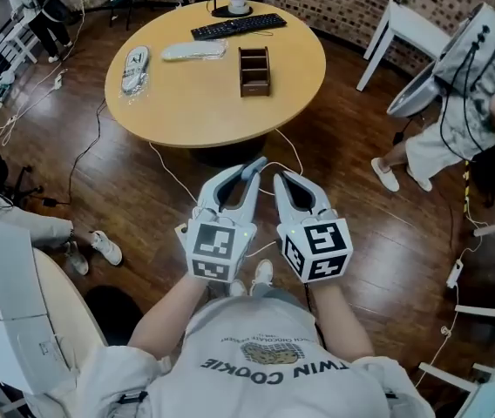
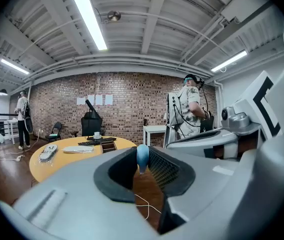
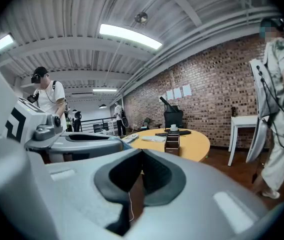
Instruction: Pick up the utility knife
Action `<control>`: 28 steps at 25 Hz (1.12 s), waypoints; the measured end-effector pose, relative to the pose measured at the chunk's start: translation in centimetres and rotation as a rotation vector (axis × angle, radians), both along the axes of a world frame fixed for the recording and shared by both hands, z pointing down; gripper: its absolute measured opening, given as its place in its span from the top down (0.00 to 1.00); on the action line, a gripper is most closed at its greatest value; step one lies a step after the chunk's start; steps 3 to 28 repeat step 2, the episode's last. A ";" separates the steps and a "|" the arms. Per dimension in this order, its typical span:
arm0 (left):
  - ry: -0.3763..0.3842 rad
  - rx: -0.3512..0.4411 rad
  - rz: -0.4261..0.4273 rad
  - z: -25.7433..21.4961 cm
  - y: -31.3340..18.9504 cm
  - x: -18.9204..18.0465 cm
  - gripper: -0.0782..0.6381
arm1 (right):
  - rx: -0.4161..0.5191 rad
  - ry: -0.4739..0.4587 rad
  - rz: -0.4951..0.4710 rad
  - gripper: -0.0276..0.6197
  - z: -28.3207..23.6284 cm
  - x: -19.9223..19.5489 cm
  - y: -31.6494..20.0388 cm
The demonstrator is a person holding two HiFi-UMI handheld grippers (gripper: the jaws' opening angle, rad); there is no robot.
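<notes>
**Approach step: both grippers are well short of the table (image 1: 197, 98), and no pickup has begun.**
The left gripper (image 1: 249, 171) is clenched on a small pale-blue piece (image 2: 142, 157) pinched at its tips. What that piece is cannot be made out. The right gripper (image 1: 282, 178) is clenched with nothing between its jaws. No view shows the utility knife plainly. The likeliest candidate is the wrapped item (image 1: 134, 66) near the table's left edge, left of the white pad (image 1: 193, 50) and well apart from the wooden box (image 1: 254, 70). Since the right gripper is the free one, the next move probably falls to it. It should go to the table edge, spread its jaws, straddle the item across its narrow side, then clamp and lift. The clear wrap may slip, so the gripper should take hold on the body of the item.
</notes>
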State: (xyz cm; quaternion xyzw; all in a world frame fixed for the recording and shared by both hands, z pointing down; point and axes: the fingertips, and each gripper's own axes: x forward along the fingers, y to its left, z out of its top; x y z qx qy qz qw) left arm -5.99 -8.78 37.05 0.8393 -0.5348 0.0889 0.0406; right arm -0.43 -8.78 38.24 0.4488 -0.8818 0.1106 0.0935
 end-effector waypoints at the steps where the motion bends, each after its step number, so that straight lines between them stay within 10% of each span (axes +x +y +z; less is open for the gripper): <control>1: 0.001 0.000 0.003 0.1 0.3 -0.2 0.79 | 0.000 0.001 0.004 0.95 0.1 -0.2 0.4; 28: 0.002 0.001 0.005 0.2 0.7 -0.4 0.79 | 0.000 0.002 0.008 0.95 0.2 -0.5 0.7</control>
